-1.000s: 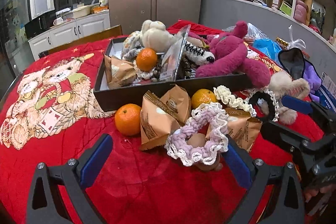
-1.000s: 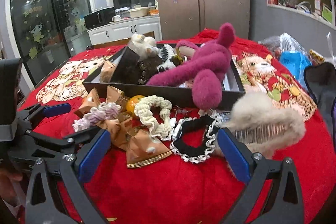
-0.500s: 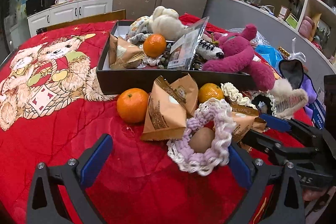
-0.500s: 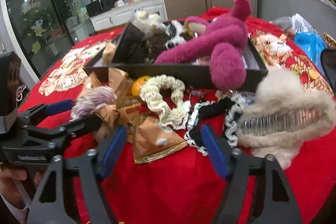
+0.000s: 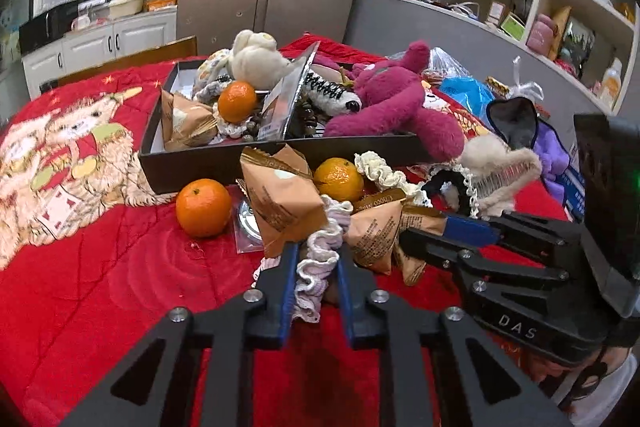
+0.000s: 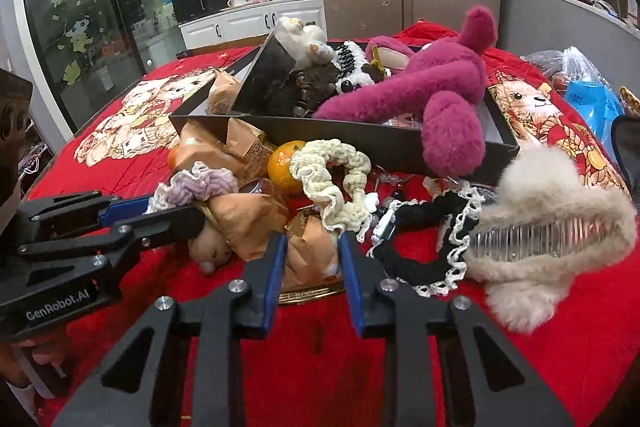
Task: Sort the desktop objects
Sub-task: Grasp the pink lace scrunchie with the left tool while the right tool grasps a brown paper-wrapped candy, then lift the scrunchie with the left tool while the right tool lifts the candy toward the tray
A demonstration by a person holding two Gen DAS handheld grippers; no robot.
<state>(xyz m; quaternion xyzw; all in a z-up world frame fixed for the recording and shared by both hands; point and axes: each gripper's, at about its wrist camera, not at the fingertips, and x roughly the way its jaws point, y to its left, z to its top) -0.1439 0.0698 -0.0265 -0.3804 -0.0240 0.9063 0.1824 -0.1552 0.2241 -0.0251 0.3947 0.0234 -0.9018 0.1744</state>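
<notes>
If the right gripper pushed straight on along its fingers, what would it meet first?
The right gripper, its jaws closing, already has a brown snack packet between them. Straight on, the cream scrunchie looks next, then probably the black box; depth is unclear.

The letters "DAS" are showing in white on the black body of the right gripper [image 5: 430, 233], seen from the left wrist view. "GenRobot.AI" is reading in pale letters on the black side of the left gripper [image 6: 168, 213], seen from the right wrist view. Gold print starting "Choco" is running along the sealed edge of a brown snack packet [image 5: 376, 223]; the rest is staying too small to make out. Fine dark print on another brown packet [image 5: 282, 199] is not reading clearly.
</notes>
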